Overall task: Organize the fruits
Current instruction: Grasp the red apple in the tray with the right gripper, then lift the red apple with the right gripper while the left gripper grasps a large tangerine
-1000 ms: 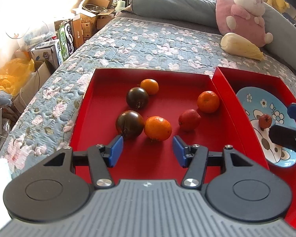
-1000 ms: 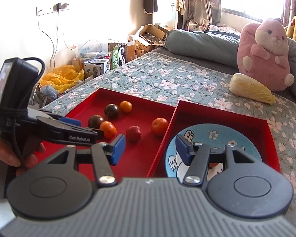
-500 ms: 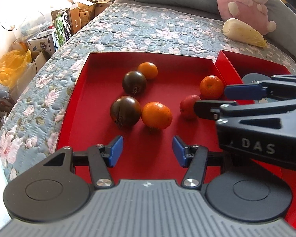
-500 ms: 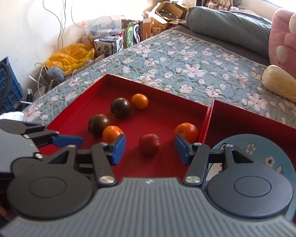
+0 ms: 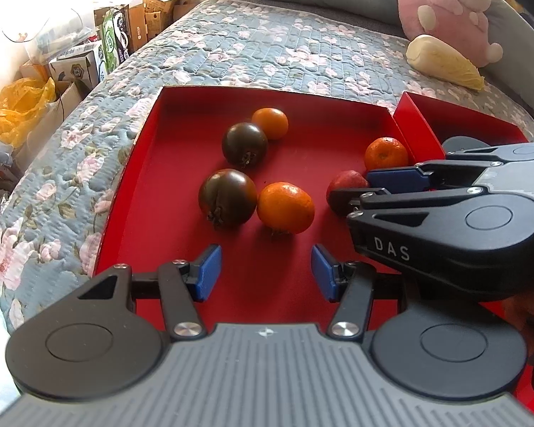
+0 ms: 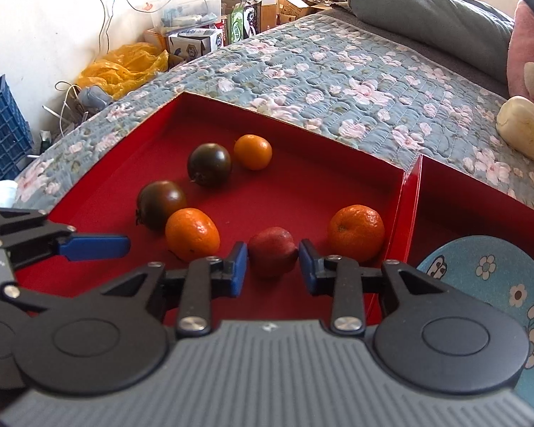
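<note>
while closing on the small red fruit (image 6: 272,251) in the left red tray (image 6: 181,114), right gripper (image 6: 272,267) pads touching both sides. step: picking up. next: lift gently, carry over to the blue plate (image 6: 498,277) in the right tray. round, dull red, a bit bumpy. left gripper (image 5: 263,272) apart, holding nothing.

Left wrist camera looking down past the left gripper (image 5: 263,272), right wrist camera close behind the right gripper (image 6: 272,267), both sharing the red tray (image 5: 153,192) ahead.
</note>
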`<state>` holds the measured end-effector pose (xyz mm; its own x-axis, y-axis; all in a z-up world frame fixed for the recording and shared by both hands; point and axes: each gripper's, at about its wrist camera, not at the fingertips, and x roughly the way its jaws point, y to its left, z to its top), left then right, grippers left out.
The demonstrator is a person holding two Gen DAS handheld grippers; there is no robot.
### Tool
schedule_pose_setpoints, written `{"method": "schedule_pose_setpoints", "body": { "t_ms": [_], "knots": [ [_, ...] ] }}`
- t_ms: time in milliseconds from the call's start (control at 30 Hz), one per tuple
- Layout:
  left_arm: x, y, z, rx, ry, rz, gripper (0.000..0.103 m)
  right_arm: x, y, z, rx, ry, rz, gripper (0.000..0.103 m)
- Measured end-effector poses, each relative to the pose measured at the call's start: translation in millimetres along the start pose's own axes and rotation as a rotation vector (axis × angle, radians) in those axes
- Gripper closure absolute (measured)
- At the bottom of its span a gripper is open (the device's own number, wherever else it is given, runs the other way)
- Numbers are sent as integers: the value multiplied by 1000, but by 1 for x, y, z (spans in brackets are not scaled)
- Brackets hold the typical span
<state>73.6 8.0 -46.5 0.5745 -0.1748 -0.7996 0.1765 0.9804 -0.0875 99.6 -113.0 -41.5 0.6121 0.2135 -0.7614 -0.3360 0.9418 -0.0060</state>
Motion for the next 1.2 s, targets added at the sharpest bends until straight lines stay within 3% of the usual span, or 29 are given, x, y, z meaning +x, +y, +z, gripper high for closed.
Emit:
{"method": "schedule_pose_setpoints", "body": {
  "t_ms": [167,467,733,800,900,1200],
  "knots": [
    [0,2,0,-12,-6,-13,41,-8,-3,-3,19,-29,1,69],
    [12,-11,6,45,-12,3,42,-73,-12,-16,134,-185,53,69],
    [24,-15,12,78,-32,28,42,-95,-19,-28,177,-209,69,69],
    [24,-14,12,78,-36,28,47,-98,-20,-32,180,-211,65,69],
    [22,-8,13,48,-38,-18,61,-100,-22,-35,195,-212,57,69],
    [12,-1,9,-13,-37,-63,61,-113,-18,-46,189,-215,55,69]
  ]
}}
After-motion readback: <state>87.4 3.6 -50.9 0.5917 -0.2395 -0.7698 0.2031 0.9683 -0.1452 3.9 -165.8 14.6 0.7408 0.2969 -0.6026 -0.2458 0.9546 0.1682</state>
